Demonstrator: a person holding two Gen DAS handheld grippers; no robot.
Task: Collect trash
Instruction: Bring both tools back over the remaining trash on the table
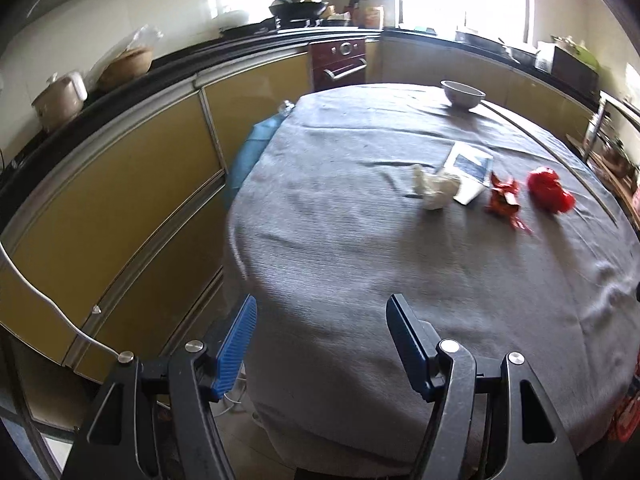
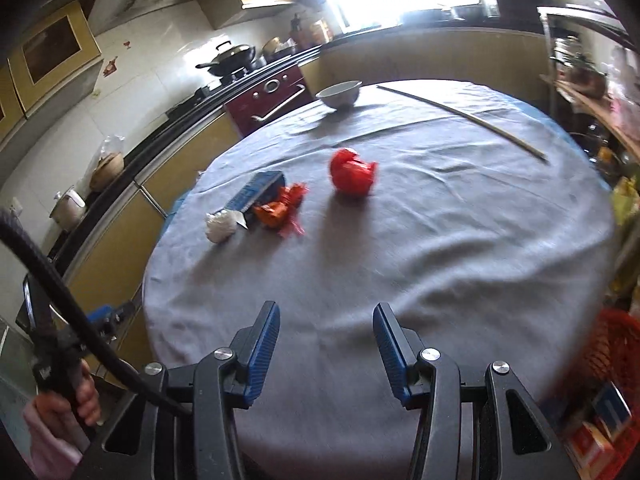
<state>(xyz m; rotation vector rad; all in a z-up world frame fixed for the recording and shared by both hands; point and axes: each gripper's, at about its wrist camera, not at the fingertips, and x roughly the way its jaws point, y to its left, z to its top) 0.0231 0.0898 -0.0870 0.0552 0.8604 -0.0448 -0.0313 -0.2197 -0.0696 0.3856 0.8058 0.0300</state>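
Both grippers have jaws apart, nothing between the pads: left gripper (image 1: 322,326) over the near-left table edge, right gripper (image 2: 326,334) over the near edge. Trash sits mid-table on the grey tablecloth (image 2: 420,248): white crumpled tissue (image 2: 219,224) leftmost, touching a blue packet (image 2: 256,194); orange-red wrapper (image 2: 282,210) just beside it; red crumpled bag (image 2: 352,176) apart to the right. White bowl (image 2: 339,94) at far edge, thin stick (image 2: 464,120) far right. A hand (image 2: 76,398) grips the left gripper's handle.

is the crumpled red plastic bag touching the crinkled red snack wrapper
Apart. The right wrist view shows bare grey tablecloth between the crumpled red plastic bag and the crinkled red snack wrapper.
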